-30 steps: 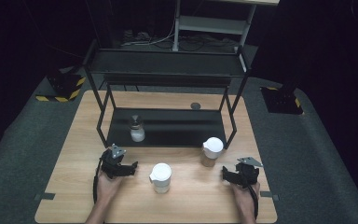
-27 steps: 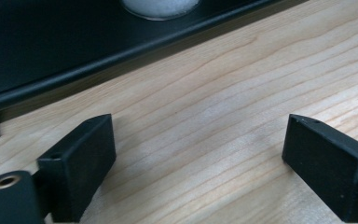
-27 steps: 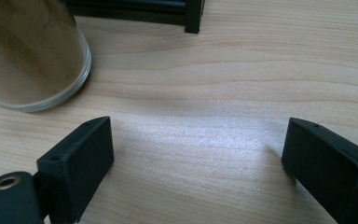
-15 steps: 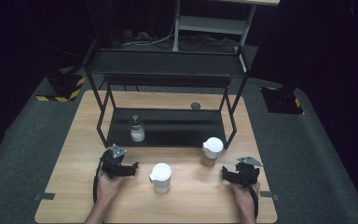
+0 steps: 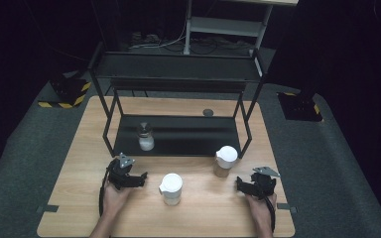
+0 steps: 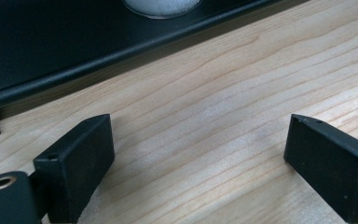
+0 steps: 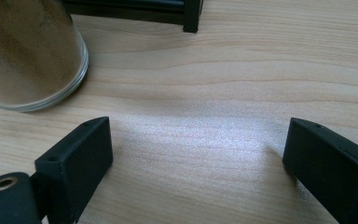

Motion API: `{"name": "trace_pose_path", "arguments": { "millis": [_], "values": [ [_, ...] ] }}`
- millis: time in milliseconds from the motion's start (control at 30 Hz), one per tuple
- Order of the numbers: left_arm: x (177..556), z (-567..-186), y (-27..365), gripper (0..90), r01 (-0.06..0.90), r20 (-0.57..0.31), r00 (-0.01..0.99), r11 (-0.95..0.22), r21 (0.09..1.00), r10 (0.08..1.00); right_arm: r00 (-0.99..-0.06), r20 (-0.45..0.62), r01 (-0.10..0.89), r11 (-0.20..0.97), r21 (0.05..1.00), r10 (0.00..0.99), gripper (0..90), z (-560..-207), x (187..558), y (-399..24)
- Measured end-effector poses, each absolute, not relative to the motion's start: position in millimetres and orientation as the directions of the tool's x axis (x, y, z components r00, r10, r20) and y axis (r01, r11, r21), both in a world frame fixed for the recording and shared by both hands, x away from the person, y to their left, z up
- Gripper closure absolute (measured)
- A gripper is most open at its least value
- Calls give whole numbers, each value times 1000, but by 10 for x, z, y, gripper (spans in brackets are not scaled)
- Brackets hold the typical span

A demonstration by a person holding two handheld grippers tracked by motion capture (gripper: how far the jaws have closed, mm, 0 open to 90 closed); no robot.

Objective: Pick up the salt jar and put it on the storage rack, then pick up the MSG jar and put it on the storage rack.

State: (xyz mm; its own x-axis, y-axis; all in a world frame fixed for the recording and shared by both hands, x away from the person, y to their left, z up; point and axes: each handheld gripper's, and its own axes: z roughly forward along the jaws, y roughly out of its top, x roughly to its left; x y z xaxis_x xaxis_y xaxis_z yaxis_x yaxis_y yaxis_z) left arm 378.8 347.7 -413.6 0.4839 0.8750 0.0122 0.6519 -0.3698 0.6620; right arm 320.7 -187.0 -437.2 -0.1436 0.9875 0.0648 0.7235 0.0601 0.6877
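On the wooden table my left gripper lies at the front left, pointing right toward a white-lidded jar of white powder. Its jaws have just been opening and stand wide apart, open, with only bare wood between them. At the front right my right gripper points left, below a white-lidded jar of brown powder. It is open too, and the brown jar stands ahead to its left, apart from the jaws. A small jar of white grains sits on the lower shelf of the black rack.
The black two-tier rack's upper shelf overhangs the back half of the table. One rack foot stands just ahead of my right gripper. A small dark disc lies behind the rack. Yellow-and-black striped blocks sit on the floor.
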Motion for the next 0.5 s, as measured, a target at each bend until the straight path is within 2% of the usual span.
{"name": "trace_pose_path", "arguments": {
  "millis": [500],
  "values": [
    [3787,-4135,3477,84,652,13,484,-370,662,875,-145,74,723,55,688,987,77,-4374,3207,-1886]
  ]
}}
